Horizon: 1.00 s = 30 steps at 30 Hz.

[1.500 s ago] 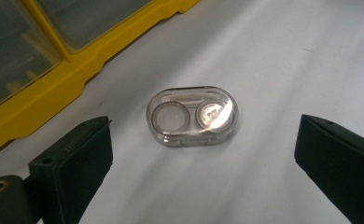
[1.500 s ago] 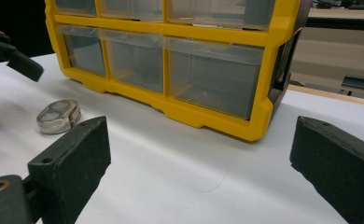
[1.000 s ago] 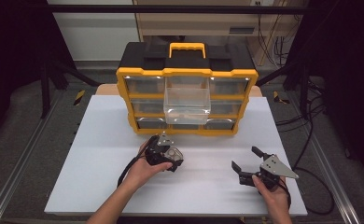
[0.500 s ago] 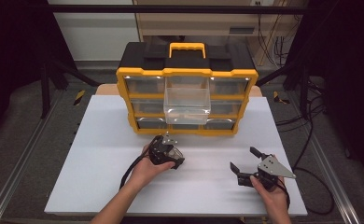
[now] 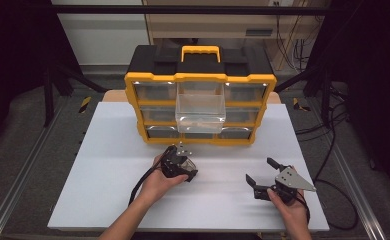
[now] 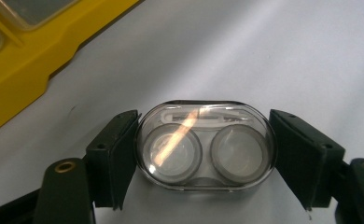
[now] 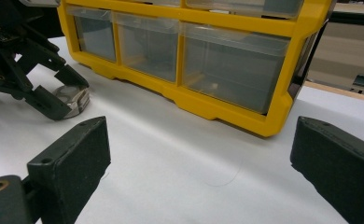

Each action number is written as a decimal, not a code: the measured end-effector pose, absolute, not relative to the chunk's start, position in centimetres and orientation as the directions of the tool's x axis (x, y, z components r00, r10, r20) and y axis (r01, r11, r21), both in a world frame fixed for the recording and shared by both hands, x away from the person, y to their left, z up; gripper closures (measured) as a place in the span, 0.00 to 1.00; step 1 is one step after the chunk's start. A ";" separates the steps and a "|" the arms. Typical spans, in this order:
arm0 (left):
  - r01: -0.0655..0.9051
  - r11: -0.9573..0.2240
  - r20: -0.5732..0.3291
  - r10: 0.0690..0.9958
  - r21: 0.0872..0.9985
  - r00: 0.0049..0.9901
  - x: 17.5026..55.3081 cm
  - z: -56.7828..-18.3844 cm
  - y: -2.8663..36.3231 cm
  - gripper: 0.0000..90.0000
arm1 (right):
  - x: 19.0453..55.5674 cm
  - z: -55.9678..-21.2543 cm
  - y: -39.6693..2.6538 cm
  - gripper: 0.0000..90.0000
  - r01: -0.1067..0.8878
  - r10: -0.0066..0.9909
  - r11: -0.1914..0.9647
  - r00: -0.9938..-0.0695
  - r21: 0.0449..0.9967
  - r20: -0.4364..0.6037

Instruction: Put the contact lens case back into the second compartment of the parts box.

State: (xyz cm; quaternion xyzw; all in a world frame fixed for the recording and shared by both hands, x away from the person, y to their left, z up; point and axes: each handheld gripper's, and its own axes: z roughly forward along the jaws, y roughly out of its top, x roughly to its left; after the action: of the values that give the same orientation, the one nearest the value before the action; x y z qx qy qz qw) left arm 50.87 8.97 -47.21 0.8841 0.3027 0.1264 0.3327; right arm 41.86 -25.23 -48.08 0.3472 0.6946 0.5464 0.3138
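Dark floor with rails and cables surrounds a white table, and a pale wall stands behind it. At the far side of the table sits a yellow and black organizer with a yellow handle on top and three rows of clear drawers. One middle drawer is pulled out toward the person and hangs forward from the front. The person's forearms come in from the near edge. The left gripper lies near the middle of the table, just in front of the organizer, with its cable trailing back beside the wrist. Its jaws are closed on a small clear case, one jaw on each short end; the case has an oval shape with two round wells side by side and a thin white piece above them. It sits low over the table, but I cannot tell if it touches the surface. The right gripper rests near the right front part of the table, well apart from the left one, and its jaws stand wide apart with nothing between them. A grey plate sits on top of it.
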 end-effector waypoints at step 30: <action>0.308 -0.506 0.052 0.579 0.805 0.814 42.4 -35.5 11.4 0.29 | 42.0 -48.0 -25.3 0.04 0.152 0.833 0.134 -0.552 0.979 -0.028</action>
State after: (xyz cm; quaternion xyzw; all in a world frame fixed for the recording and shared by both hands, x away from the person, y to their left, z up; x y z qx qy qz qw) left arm 42.41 11.43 -35.47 0.8531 0.2599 0.1595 0.4234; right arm 41.99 -25.30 -48.03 0.3587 0.6868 0.5517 0.3086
